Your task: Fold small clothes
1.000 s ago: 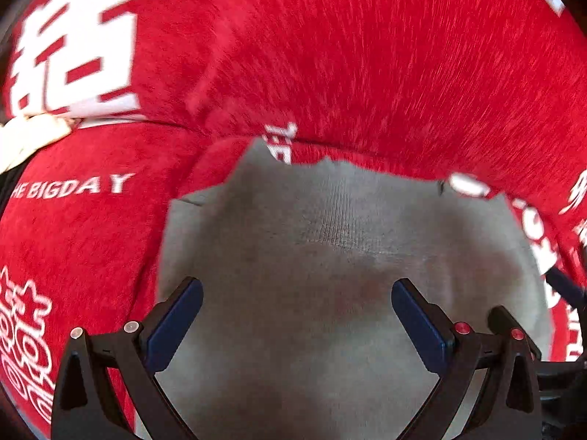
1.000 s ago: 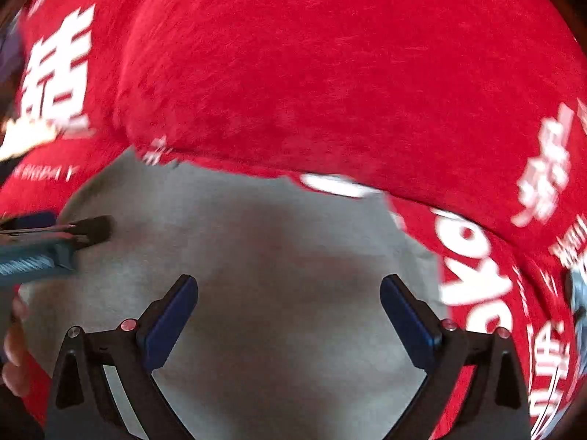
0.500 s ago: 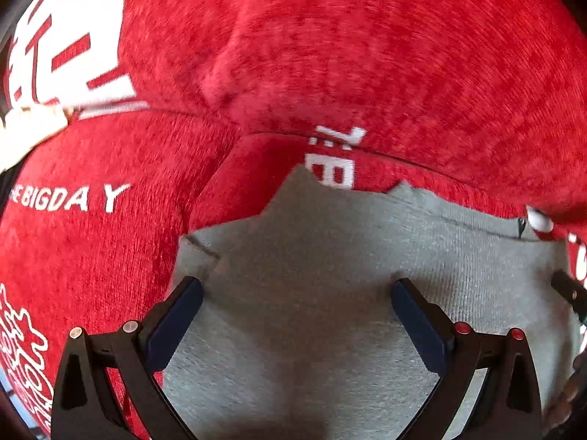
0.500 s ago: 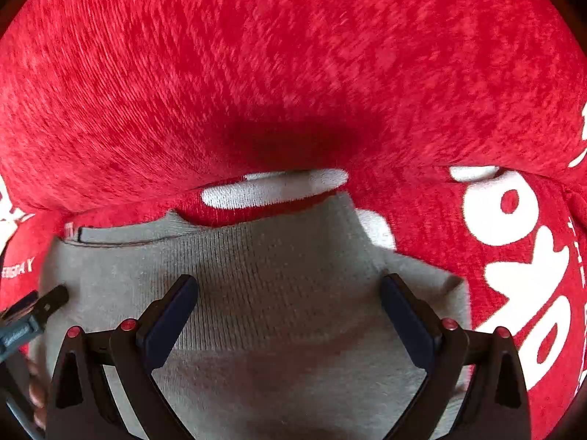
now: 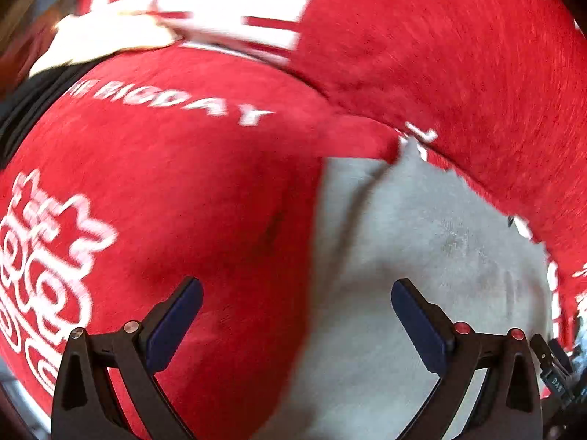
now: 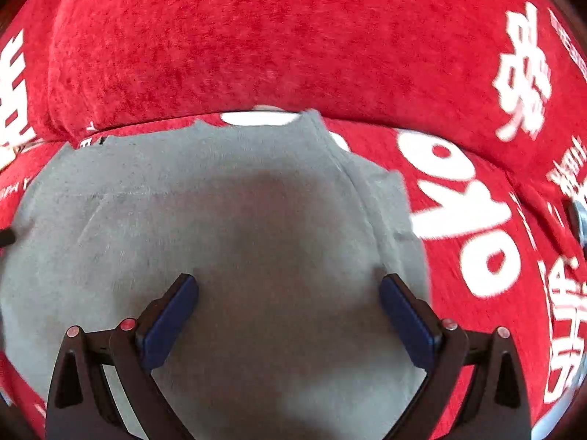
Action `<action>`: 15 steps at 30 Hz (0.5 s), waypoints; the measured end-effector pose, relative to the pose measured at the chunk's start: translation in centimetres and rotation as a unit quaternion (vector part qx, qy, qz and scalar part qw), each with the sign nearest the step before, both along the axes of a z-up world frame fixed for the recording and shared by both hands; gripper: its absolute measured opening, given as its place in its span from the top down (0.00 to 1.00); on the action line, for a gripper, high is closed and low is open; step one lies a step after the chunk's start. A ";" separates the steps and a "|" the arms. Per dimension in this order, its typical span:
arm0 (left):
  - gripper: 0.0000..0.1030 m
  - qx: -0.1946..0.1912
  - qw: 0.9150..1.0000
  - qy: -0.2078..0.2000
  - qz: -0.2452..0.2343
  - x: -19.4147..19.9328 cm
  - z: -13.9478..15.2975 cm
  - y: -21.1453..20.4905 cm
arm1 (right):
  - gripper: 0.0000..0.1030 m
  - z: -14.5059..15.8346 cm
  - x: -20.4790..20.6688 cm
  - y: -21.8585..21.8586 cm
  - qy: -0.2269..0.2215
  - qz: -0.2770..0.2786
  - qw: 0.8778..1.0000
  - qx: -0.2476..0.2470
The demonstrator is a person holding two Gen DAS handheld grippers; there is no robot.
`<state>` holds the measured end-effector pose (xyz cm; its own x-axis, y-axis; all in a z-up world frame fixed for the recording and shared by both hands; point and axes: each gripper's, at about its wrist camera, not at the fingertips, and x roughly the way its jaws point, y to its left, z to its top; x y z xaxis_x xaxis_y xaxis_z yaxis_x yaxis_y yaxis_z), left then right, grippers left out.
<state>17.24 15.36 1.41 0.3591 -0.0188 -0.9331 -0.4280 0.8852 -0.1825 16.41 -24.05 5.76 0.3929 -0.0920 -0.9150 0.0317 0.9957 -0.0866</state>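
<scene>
A small grey knit garment [image 6: 234, 242] lies flat on a red plush cover. In the left wrist view the grey garment [image 5: 433, 264] fills the lower right. My left gripper [image 5: 297, 315] is open and straddles the garment's left edge, its left finger over red cover and its right finger over grey cloth. My right gripper [image 6: 290, 311] is open above the middle of the garment, nothing between its fingers. Whether either touches the cloth I cannot tell.
The red cover [image 5: 176, 190] with white lettering spreads all round, and a red cushion [image 6: 279, 44] rises just behind the garment. A pale cloth [image 5: 106, 36] lies at the far left. The other gripper's tip [image 5: 554, 374] shows at the right edge.
The left gripper has swung left, so the garment now sits to its right. The right gripper has pulled back from the cushion, showing more of the garment. Both stay open.
</scene>
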 end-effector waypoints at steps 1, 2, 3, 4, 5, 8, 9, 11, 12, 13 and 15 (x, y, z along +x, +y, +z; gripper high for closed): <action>0.00 0.000 1.000 -0.001 0.000 -1.1 0.1 0.9 | 0.03 0.7 -0.7 0.0 -0.013 -0.001 1.000 -0.004; 0.00 -0.005 1.000 0.001 -0.003 -2.0 -0.1 1.7 | 0.03 1.3 -1.2 0.3 -0.021 0.004 1.000 -0.008; 0.00 -0.012 1.000 0.006 -0.008 -2.3 -0.5 2.2 | 0.03 1.8 -2.1 1.0 -0.029 0.012 0.999 -0.014; 0.00 -0.019 1.000 0.010 -0.012 -2.3 -0.9 2.5 | 0.03 2.1 -2.2 1.4 -0.033 0.016 0.999 -0.017; 0.00 -0.027 0.999 0.012 -0.016 -2.4 -0.8 2.3 | 0.03 2.1 -2.7 2.0 -0.036 0.021 0.999 -0.017; 0.00 -0.069 0.996 -0.003 -0.053 -2.0 -1.2 0.9 | 0.03 1.8 -3.7 3.6 -0.032 0.035 0.999 -0.010; 0.00 -0.082 0.994 -0.002 -0.072 -1.2 -1.5 0.0 | 0.03 1.7 -4.1 4.0 -0.027 0.038 0.999 -0.012; 0.00 -0.089 0.991 0.018 -0.099 0.4 -2.7 -2.0 | 0.03 1.4 -4.8 4.6 -0.020 0.046 0.999 -0.021; 0.00 -0.097 0.990 0.024 -0.102 1.4 -3.4 -2.4 | 0.03 1.4 -5.2 4.9 -0.018 0.050 0.998 -0.026; 0.00 -0.092 0.991 0.012 -0.095 1.6 -3.3 -2.4 | 0.03 1.3 -5.5 5.1 -0.015 0.054 0.998 -0.034; 0.00 -0.096 0.991 0.005 -0.091 2.5 -3.4 -2.5 | 0.03 1.2 -6.0 5.4 -0.013 0.057 0.997 -0.053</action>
<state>19.71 12.91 -2.04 0.3232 -0.2604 -0.9098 -0.2668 0.8974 -0.3515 10.45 -18.62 7.00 0.4300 -0.1412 -0.8917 -0.0779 0.9782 -0.1925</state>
